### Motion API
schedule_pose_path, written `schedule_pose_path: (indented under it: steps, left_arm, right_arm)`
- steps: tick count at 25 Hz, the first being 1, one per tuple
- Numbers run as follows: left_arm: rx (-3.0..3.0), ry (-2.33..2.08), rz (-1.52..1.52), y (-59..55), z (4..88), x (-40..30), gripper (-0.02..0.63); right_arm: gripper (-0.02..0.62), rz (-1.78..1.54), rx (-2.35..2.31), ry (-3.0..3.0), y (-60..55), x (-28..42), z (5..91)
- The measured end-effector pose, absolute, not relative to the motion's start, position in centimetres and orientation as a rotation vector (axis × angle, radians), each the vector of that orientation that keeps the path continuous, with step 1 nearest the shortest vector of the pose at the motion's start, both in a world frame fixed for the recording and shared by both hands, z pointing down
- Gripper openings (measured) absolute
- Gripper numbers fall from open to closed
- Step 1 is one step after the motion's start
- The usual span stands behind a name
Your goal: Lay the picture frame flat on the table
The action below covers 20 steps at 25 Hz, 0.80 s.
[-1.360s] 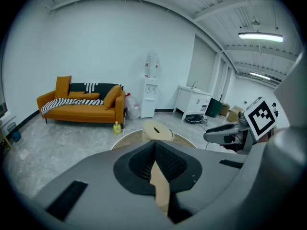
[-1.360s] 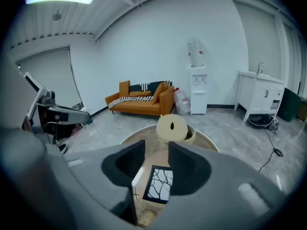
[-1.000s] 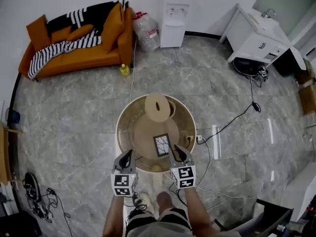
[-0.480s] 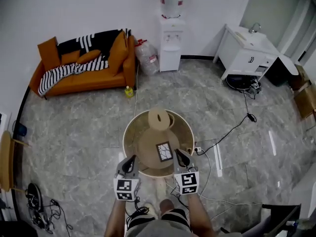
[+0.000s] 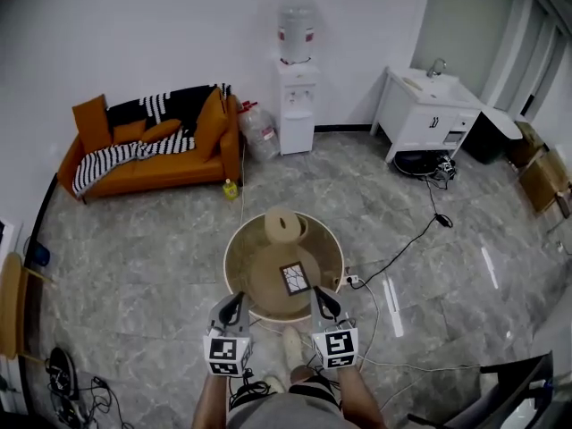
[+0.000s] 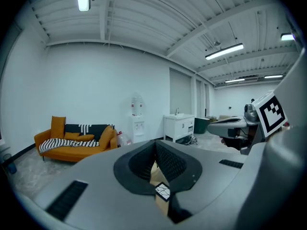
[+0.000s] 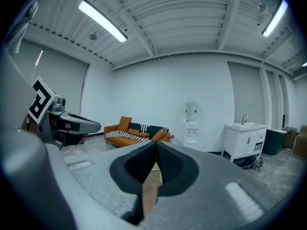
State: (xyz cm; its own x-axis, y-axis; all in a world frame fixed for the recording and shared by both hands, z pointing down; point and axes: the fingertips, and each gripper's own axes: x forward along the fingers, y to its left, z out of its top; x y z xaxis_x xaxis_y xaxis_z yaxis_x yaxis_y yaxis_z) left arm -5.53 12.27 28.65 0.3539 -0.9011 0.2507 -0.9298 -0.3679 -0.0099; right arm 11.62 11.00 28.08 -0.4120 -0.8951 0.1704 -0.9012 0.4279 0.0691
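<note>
Grey marble floor is seen across the room in the head view, with an orange sofa (image 5: 152, 155) and striped blanket (image 5: 125, 155) set against the far wall. A water dispenser (image 5: 295, 105) is placed to the right of the sofa, and a large clear bottle (image 5: 262, 132) is stood between them. A white sink cabinet (image 5: 427, 114) is located further right. A black cable (image 5: 402, 248) is run over the floor from the table side toward the cabinet.

A round table (image 5: 259, 271) with a tan top is positioned directly ahead of the person. The picture frame (image 5: 294, 278) is seen lying face up on the near right part of the top, apparently flat, with a dark border round a white cracked pattern. A round tan object (image 5: 281, 226) is set at the far edge, well apart from the frame; what it is cannot be made out.

The left gripper (image 5: 236, 298) is held over the near table rim, left of the frame and not touching it. In its own view the left gripper (image 6: 154, 145) is shown with pads met at the tips and nothing clamped; the frame (image 6: 162, 191) is glimpsed through the gap below the pads.

The right gripper (image 5: 316, 292) is held near the frame's near right corner; contact cannot be confirmed. In its own view the right gripper (image 7: 156, 145) is shown with jaws pressed together, nothing between them.
</note>
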Motion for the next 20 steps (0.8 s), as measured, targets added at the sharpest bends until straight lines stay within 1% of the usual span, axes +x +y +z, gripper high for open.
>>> schedule_pose_path:
  steps: [5, 10, 20]
  left_arm:
    - [2.517, -1.683, 0.297, 16.1, 26.9, -5.1, 0.017]
    - [2.535, -1.679, 0.308, 19.1, 26.9, -5.1, 0.017]
    - [2.582, -1.675, 0.326, 20.1, 25.9, -4.2, 0.017]
  right_arm:
    - [0.002, 0.011, 1.626, -2.493, 15.7, 12.2, 26.6]
    - [0.0, 0.004, 1.675, -2.493, 19.1, 12.8, 25.8]
    - [-0.002, -0.04, 1.691, -2.504, 20.1, 13.2, 25.1]
